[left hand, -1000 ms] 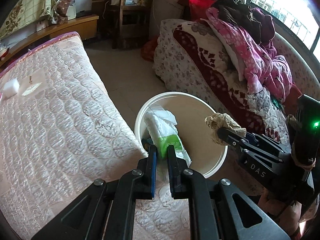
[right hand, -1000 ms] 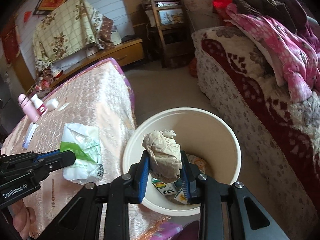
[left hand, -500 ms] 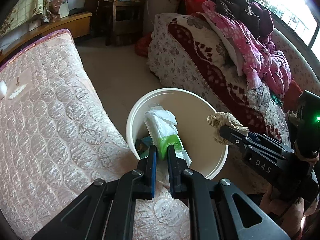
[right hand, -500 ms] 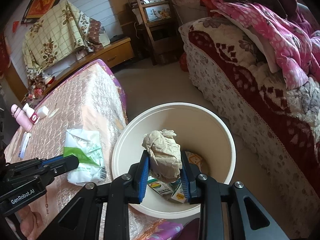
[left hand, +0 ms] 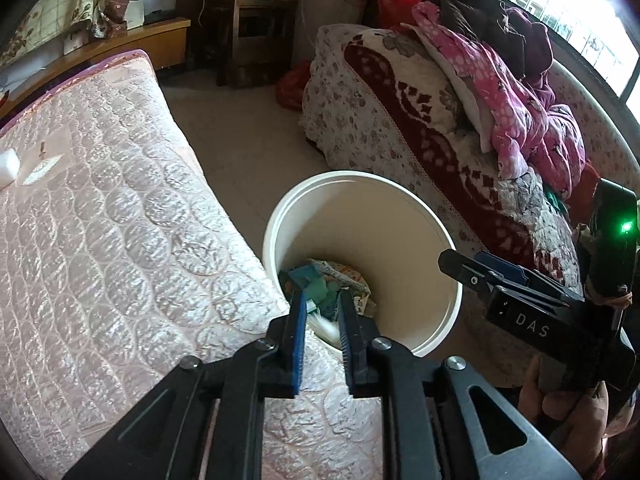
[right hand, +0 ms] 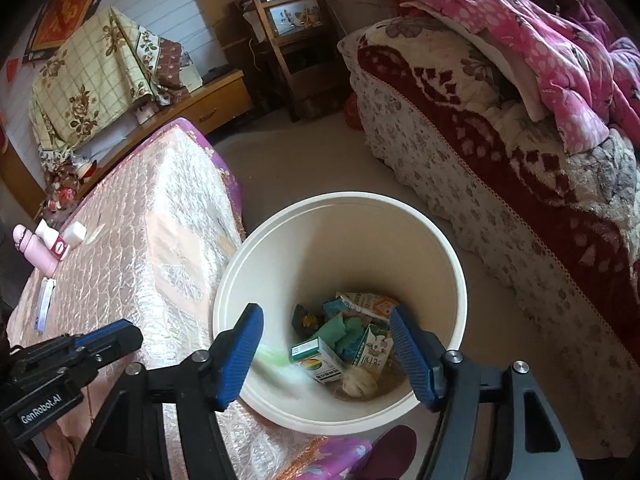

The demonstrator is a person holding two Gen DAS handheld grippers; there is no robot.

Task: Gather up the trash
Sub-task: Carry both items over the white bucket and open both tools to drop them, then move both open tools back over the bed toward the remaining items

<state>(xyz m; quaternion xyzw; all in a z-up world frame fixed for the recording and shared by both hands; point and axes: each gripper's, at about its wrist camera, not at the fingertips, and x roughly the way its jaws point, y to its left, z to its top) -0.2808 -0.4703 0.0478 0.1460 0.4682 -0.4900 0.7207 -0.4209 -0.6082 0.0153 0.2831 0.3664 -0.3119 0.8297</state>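
Holding cartons (right hand: 332,360) and wrappers, white bucket (right hand: 440,236), both hand-held grippers (right hand: 326,354) (left hand: 322,312) just opened, empty.

The bin (right hand: 456,276) stands on the floor (right hand: 304,160) between the mattress (right hand: 152,240) and the sofa (right hand: 500,184); cartons (right hand: 320,360) lie inside it.

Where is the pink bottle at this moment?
In the right wrist view, the pink bottle lies at the far left on the quilted mattress, beside a white bottle.
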